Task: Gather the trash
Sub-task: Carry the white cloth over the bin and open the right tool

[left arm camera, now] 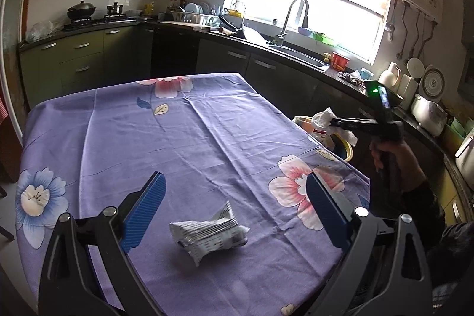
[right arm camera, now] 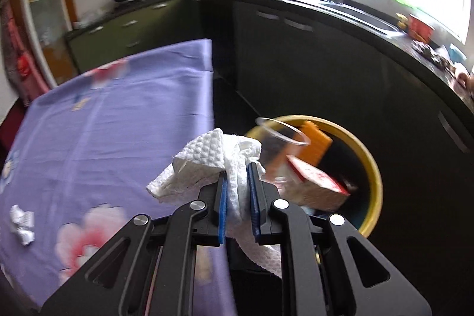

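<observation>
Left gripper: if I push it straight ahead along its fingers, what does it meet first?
Most likely the crumpled printed paper, lying on the purple tablecloth between the open left gripper fingers; past it, only cloth. Depth is uncertain.

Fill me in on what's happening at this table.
A person is clearing trash off a table covered with a purple flowered cloth, a gripper in each hand. The right gripper has its jaws shut on a crumpled white paper towel, held out past the table edge by the yellow trash bin, which already holds boxes and a clear plastic cup. The left gripper, jaws open, points at a crumpled printed paper lying on the cloth.
</observation>
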### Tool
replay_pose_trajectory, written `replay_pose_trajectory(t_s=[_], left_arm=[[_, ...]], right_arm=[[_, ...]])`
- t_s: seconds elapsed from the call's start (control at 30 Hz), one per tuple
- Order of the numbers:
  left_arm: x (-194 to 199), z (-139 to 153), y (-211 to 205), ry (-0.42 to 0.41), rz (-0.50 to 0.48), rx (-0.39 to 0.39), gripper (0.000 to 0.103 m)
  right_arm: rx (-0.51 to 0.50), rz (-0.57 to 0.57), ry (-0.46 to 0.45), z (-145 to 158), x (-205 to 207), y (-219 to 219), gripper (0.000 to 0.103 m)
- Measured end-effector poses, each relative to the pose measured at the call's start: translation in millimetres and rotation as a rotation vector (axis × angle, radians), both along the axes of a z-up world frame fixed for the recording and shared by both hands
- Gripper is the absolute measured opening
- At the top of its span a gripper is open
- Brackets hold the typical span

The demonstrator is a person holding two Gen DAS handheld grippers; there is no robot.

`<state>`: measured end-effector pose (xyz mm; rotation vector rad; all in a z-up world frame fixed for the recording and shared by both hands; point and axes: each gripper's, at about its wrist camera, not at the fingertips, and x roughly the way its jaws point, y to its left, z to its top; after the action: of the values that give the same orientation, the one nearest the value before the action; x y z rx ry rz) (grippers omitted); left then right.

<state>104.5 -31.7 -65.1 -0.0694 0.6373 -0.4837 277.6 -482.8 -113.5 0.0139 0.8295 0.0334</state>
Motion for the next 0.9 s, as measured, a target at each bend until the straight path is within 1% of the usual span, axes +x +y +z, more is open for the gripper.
replay_pose_trajectory(t_s=[0.2, 0.5, 0.53, 0.57, 0.63, 0.73, 0.8, 0.9], left_arm=[[9.6, -1.4, -16.8, 0.016, -0.02, 0.019, 0.091], [16.7, -7.1, -25.9, 0.041, -0.028, 0.031, 0.091], [18.0, -8.1, -25.7, 0.046, -0.028, 0.029, 0.091], [19.0, -8.6, -25.2, 0.049, -0.027, 0.026, 0.091], [19.5, -9.5, -24.8, 0.054, -0.026, 0.021, 0.091], [20.2, -10.0, -24.9, 0.054, -0.026, 0.022, 0.091], [21.4, -11.1, -24.5, 0.057, -0.025, 0.021, 0.091], [24.0, -14.2, -22.5, 0.066, -0.025, 0.013, 0.091]], right_arm=[[-0.004, -0.081, 0.036, -22.8, 31.4, -46.6, 0.015], [-0.013, -0.146, 0.079, -45.6, 61.7, -79.1, 0.017], [-0.014, -0.153, 0.083, -46.7, 64.4, -81.6, 0.023], [-0.019, -0.169, 0.085, -47.5, 66.0, -82.9, 0.027], [-0.014, -0.203, 0.085, -47.9, 68.5, -89.5, 0.045], [-0.004, -0.255, 0.079, -43.7, 65.7, -100.1, 0.055], [-0.024, -0.284, 0.075, -39.5, 61.0, -103.7, 0.057], [-0.1, -0.319, 0.092, -36.6, 55.4, -104.1, 0.057]])
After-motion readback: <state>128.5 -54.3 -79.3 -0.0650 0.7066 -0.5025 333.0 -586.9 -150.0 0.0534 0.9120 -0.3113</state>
